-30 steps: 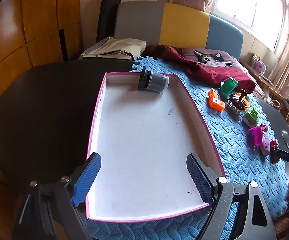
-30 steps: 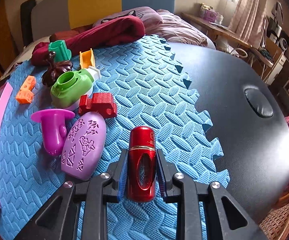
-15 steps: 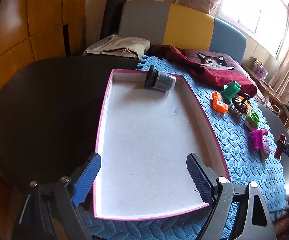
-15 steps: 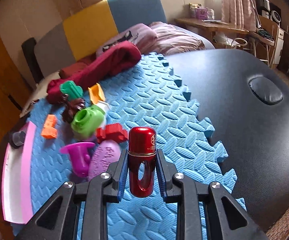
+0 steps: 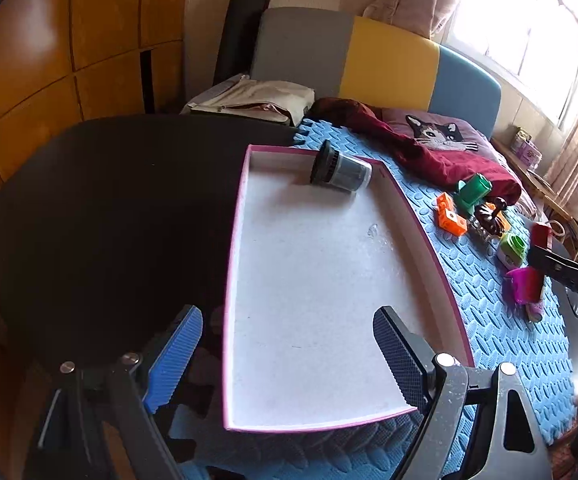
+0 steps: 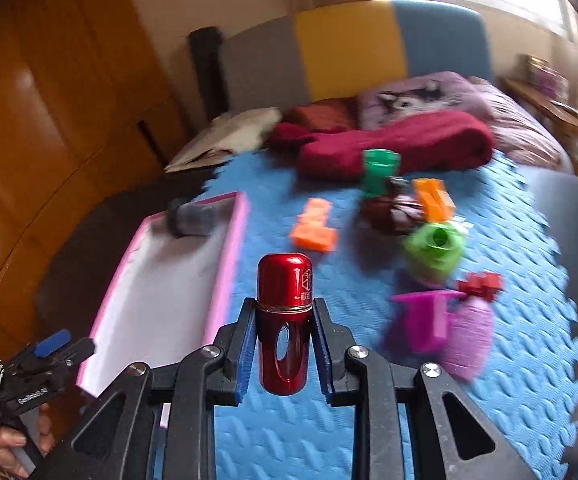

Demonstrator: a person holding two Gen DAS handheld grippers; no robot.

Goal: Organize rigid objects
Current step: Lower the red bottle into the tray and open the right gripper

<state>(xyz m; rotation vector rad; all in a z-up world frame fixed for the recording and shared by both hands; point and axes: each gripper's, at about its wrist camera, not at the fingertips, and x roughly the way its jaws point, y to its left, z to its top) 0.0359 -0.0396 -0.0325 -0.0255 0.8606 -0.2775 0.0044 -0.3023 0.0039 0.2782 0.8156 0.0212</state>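
- Jaws of the right gripper clamp a red bottle, upright and lifted above the blue mat.
- Jaws of the left gripper spread wide, empty, level over the near end of the pink tray.
- Grey jar lies on its side at the tray's far end.
- Toys lie scattered on the mat, right of the tray.

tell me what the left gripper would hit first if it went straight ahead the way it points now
Probably the white floor of the pink-rimmed tray: the open left gripper points over it, toward the gray cylinder at its far end. Depth is unclear.

Red capsule, upright, lifted
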